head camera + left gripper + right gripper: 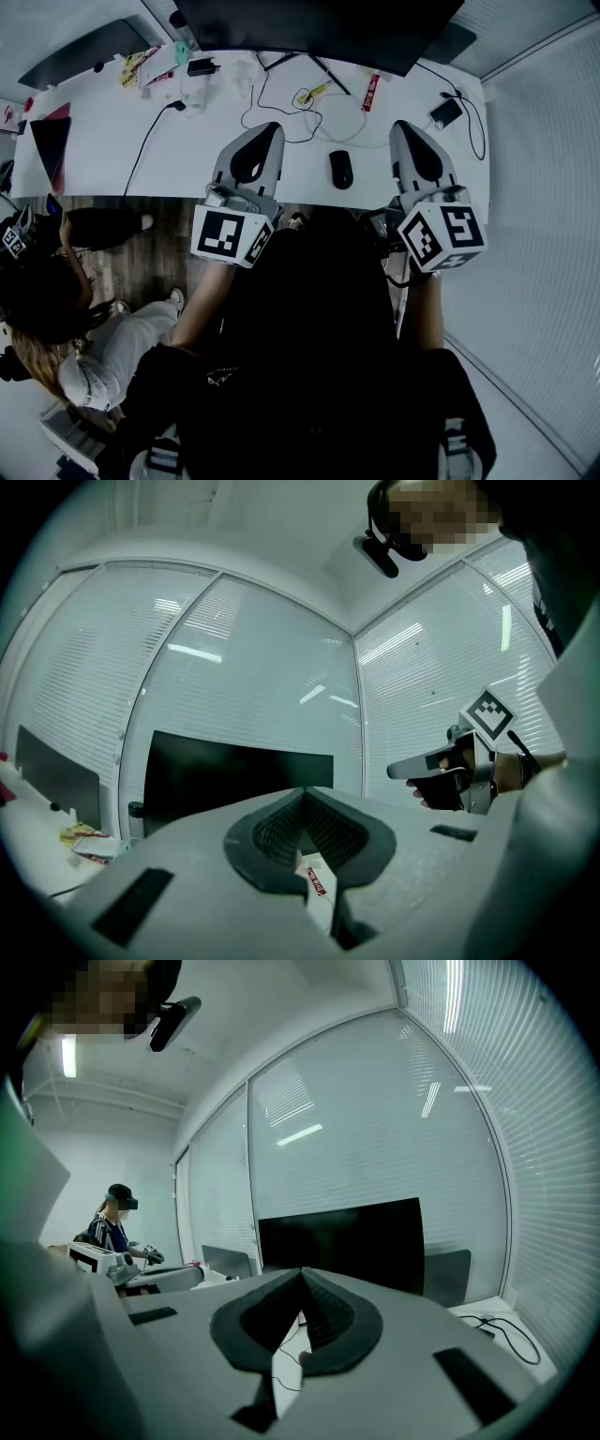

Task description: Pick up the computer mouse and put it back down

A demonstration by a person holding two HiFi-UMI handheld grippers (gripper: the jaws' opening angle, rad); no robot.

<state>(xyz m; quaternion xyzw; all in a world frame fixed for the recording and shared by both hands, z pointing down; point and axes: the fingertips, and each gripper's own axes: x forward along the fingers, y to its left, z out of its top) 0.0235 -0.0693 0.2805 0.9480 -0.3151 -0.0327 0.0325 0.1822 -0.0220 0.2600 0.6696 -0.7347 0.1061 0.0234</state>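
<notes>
Nearest the camera, the person's hands hold both grippers level over the near edge of the white worktop (103,155). The left gripper (269,131) has its jaws together at the tips with nothing between them; the slit behind the tips shows only worktop and a red-labelled packet (317,877). The right gripper (403,129) likewise has its jaws closed and empty. The black computer mouse (341,169) lies flat on the worktop between the two grippers, apart from both and untouched. Beyond it run loose cables (281,117), with a phone (445,112) to the right. Farthest back stands a dark monitor (319,28).
</notes>
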